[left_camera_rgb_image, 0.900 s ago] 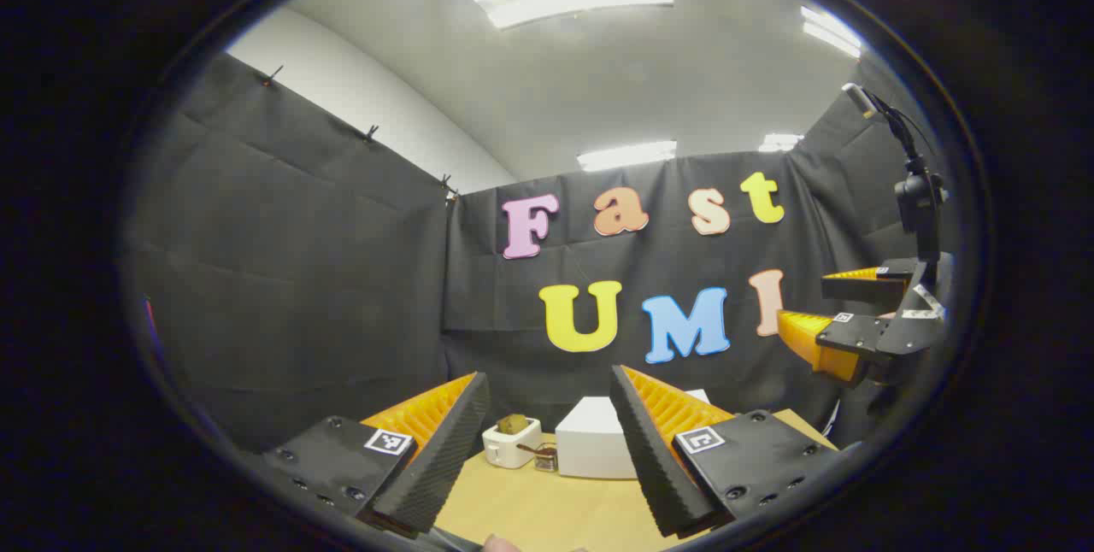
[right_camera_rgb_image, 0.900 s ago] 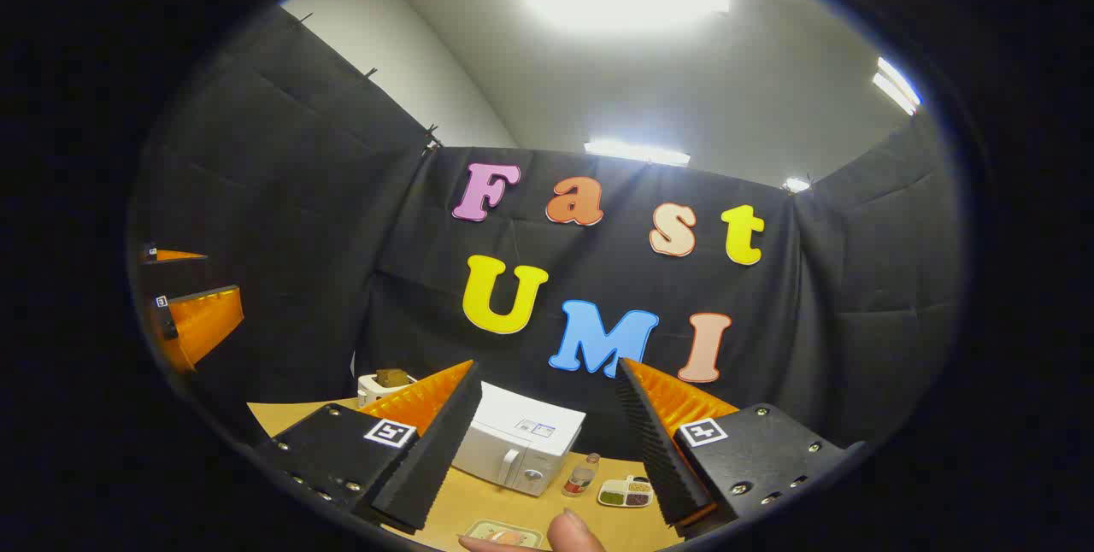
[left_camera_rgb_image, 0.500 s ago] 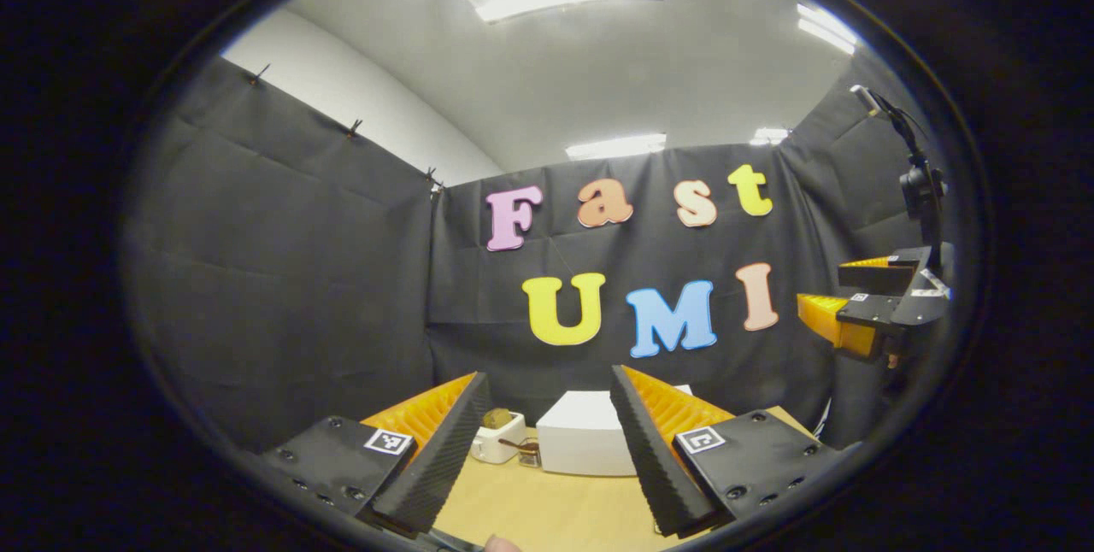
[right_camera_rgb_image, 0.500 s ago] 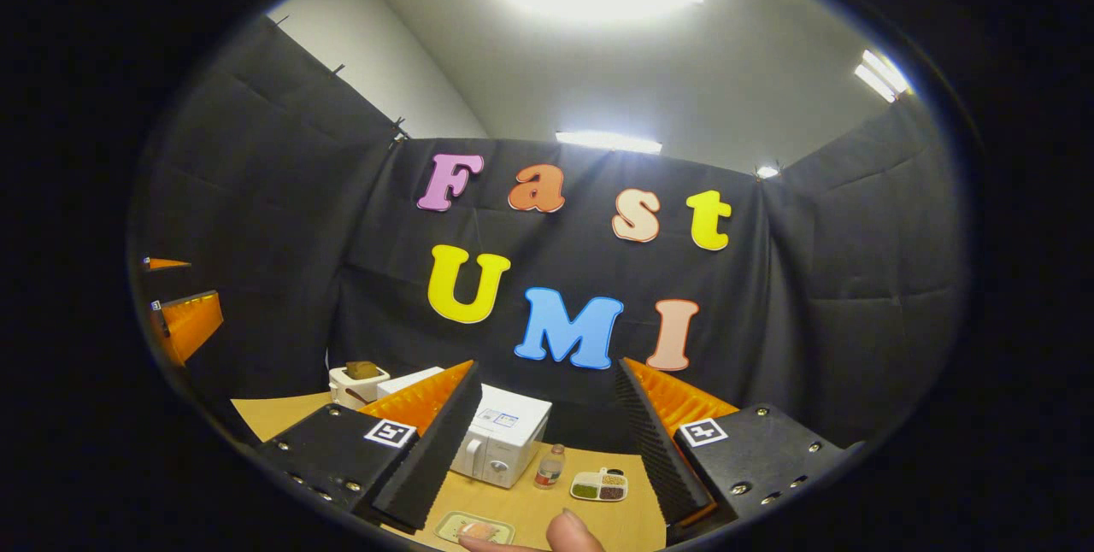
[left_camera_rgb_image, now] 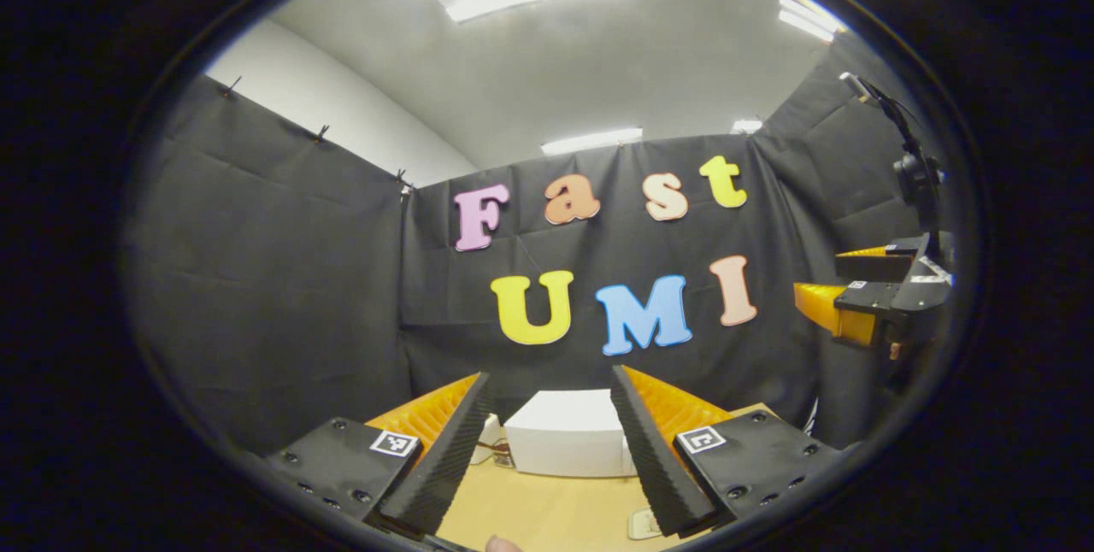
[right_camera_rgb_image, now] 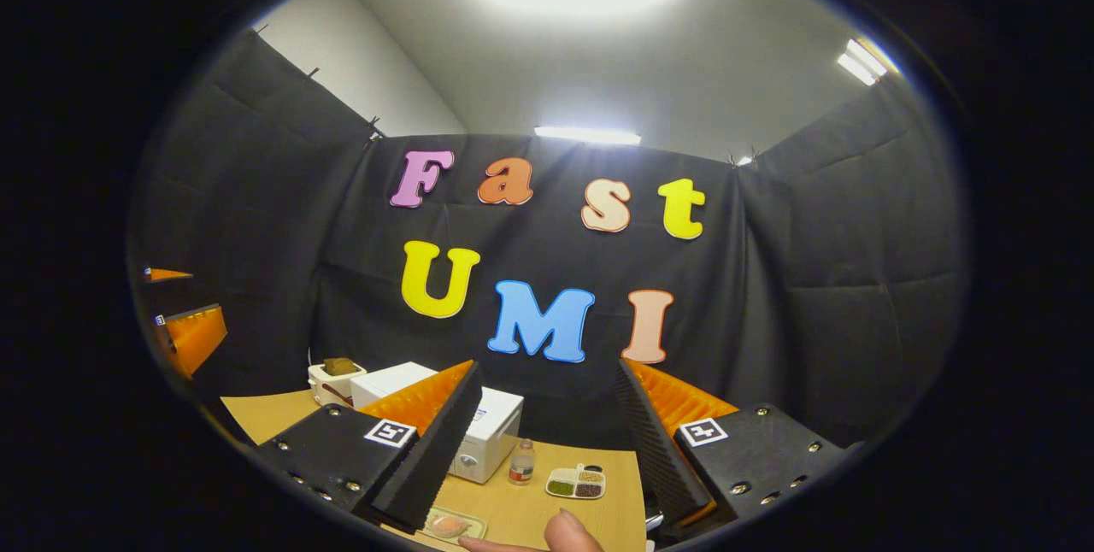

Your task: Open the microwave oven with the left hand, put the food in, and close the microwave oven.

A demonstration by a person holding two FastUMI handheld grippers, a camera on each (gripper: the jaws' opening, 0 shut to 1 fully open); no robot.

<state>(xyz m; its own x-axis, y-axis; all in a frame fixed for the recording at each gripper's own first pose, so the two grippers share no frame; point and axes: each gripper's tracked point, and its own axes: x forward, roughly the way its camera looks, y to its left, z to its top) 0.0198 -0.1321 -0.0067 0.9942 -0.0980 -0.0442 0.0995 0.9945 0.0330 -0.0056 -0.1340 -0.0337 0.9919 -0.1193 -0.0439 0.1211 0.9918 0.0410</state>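
- Wood-tone tabletop (right_camera_rgb_image: pixel 547 513), smooth and matte, carries everything we see.
- We see the microwave oven (right_camera_rgb_image: pixel 489 441) as a white glossy box, door shut, with a vertical handle and a round knob on its front in the right gripper view; it stands at the back of the tabletop near the black cloth wall.
- Left gripper view shows the same microwave oven (left_camera_rgb_image: pixel 568 443) as a plain white block, with no controls visible from that angle.
- Food sits on a flat pale-green tray (right_camera_rgb_image: pixel 450 525) with rounded corners, at the near tabletop edge, in front of the microwave oven and apart from it.
- Right gripper view also gives us a small white toaster (right_camera_rgb_image: pixel 335 381) with a brown slice in it, just left of the oven, a small bottle (right_camera_rgb_image: pixel 521 461) and a divided dish (right_camera_rgb_image: pixel 576 483) of green and brown contents to the oven's right.
- Left gripper (left_camera_rgb_image: pixel 547 449): jaws wide apart, ribbed pads, nothing between them; held above the tabletop, oven framed in the gap.
- Right gripper (right_camera_rgb_image: pixel 547 441): jaws wide apart, holding nothing, also held high.
- A fingertip (right_camera_rgb_image: pixel 568 532) shows at the bottom of the right gripper view.
- Room: open tabletop between tray and oven front; bottle and dish sit just right of the oven.
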